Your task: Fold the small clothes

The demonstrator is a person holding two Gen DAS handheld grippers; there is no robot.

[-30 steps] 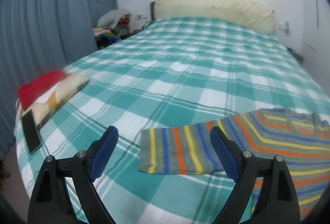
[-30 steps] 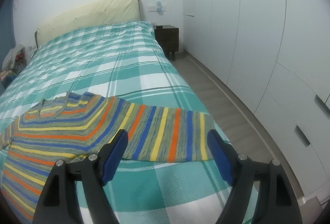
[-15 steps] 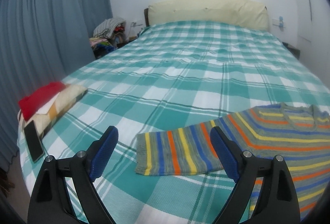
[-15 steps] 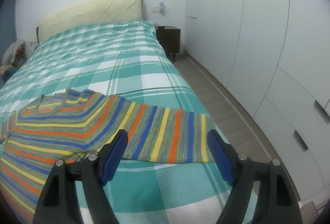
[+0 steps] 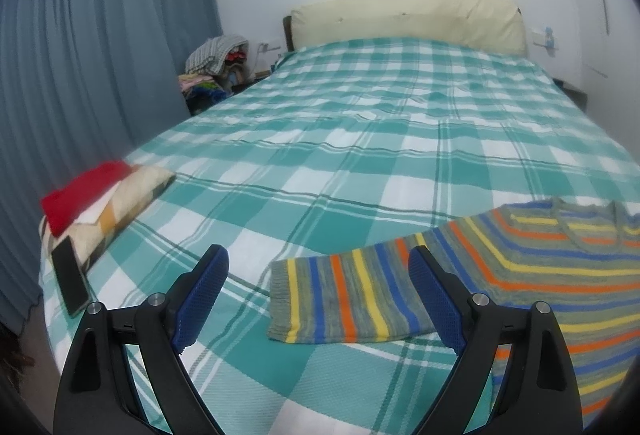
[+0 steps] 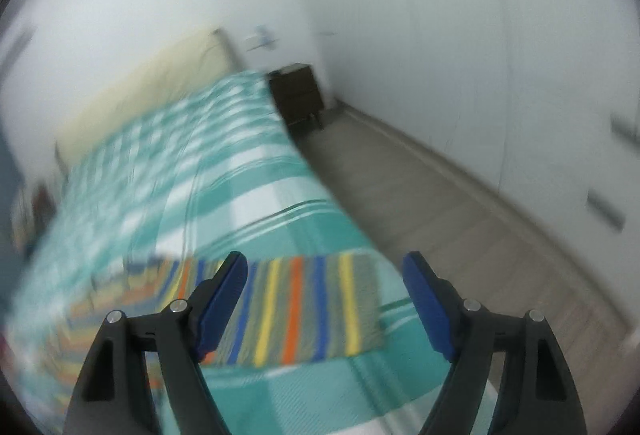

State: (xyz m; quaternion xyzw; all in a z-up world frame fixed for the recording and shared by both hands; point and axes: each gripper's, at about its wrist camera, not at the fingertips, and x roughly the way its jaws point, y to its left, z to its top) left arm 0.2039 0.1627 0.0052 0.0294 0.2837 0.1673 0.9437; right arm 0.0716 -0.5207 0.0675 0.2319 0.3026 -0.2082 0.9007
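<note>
A small striped sweater (image 5: pixel 560 267) in grey, blue, orange and yellow lies flat on the green-checked bed (image 5: pixel 360 163). Its left sleeve (image 5: pixel 348 299) lies between the fingers of my left gripper (image 5: pixel 318 295), which is open and empty just above it. In the blurred right wrist view, the right sleeve (image 6: pixel 304 307) lies near the bed's right edge. My right gripper (image 6: pixel 324 299) is open and empty above its cuff.
A folded pile with a red garment (image 5: pixel 80 191) on top and a black phone (image 5: pixel 70 281) sit at the bed's left edge. A clothes heap (image 5: pixel 216 67) stands by the blue curtain. A dark nightstand (image 6: pixel 296 95), floor and white wardrobes lie right of the bed.
My left gripper has shifted left, so the sleeve cuff sits more to the right between its fingers. My right gripper is swinging quickly and tilting, blurring its view; the sleeve stays put.
</note>
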